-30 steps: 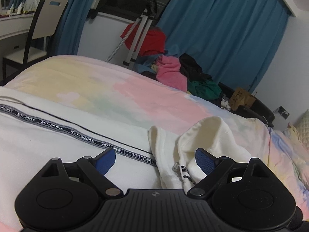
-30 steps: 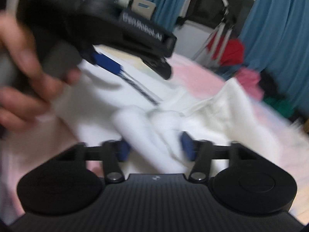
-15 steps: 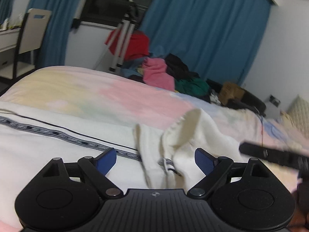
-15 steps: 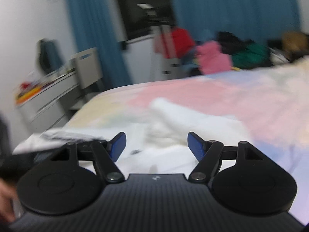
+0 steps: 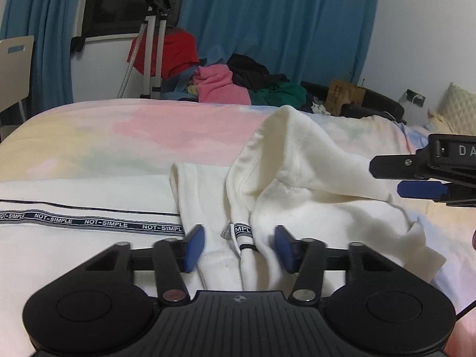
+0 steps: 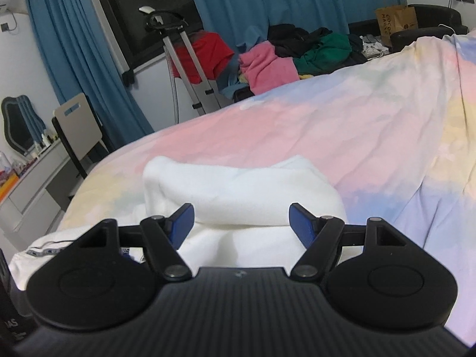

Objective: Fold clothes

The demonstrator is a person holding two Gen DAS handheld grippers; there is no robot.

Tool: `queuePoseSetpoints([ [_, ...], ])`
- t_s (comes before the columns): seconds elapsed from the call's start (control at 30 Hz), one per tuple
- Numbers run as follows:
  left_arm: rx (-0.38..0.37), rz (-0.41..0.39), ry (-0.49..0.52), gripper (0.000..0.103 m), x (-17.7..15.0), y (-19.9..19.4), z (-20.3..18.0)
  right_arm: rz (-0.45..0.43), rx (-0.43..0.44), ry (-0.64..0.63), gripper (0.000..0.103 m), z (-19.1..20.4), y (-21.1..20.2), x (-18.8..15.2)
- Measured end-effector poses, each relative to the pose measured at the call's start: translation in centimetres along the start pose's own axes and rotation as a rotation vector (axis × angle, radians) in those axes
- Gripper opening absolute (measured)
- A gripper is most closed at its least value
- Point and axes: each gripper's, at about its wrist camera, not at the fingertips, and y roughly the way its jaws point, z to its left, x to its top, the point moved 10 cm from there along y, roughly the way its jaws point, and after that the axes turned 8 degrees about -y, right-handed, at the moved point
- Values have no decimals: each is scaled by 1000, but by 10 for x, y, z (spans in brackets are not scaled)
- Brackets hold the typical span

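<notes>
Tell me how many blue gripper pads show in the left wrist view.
3. Two on the left gripper, one pad either side of the white garment; one on the right gripper, at the frame's right edge. Its second pad is hidden.

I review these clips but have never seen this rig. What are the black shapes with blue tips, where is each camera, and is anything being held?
Each picture comes from a camera on a handheld gripper, looking along its two blue-tipped fingers; a person carries one in each hand. The left gripper is open over a cream white garment with a black "NOT-SIMPLE" stripe, lying on a pastel bed cover. The right gripper is also open, holding nothing; it also shows at the left view's right edge. Behind lies a pile of clothes.
</notes>
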Motion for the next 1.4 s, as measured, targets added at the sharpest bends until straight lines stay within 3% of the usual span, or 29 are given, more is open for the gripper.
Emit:
queuePoseSetpoints([
  [0.03,-5,-2,-3,25,0,0,-1,3,-1,-3,72,1,0,-1],
  [0.1,-15,-7,-9,16,0,-1,-2,3,-7,-11,72,2,0,-1],
  [0.33,-72,-4,-74,8,-2,-23,-4,-9,-29,-3,72,-7,-4,0],
  [0.53,-119,57,-130,7,-15,-50,-9,-19,-38,29,72,-15,-6,0],
  [0.7,-121,105,-146,7,-18,-47,-5,-64,21,7,72,-3,-2,7],
  [0.8,-127,116,-164,7,-18,-43,-2,-70,40,-47,72,10,19,14],
  [1.03,-129,134,-160,8,-20,-34,3,47,51,-114,74,27,94,4],
  [1.17,-118,152,-160,18,-22,-25,6,56,51,-152,74,37,114,-5],
  [1.23,-115,166,-184,31,-24,-20,10,56,48,-162,74,38,113,-5],
  [1.33,-170,159,-229,56,-20,-19,9,72,52,-106,72,35,105,3],
  [1.4,-193,153,-250,67,-18,-17,8,76,49,-54,72,30,97,9],
])
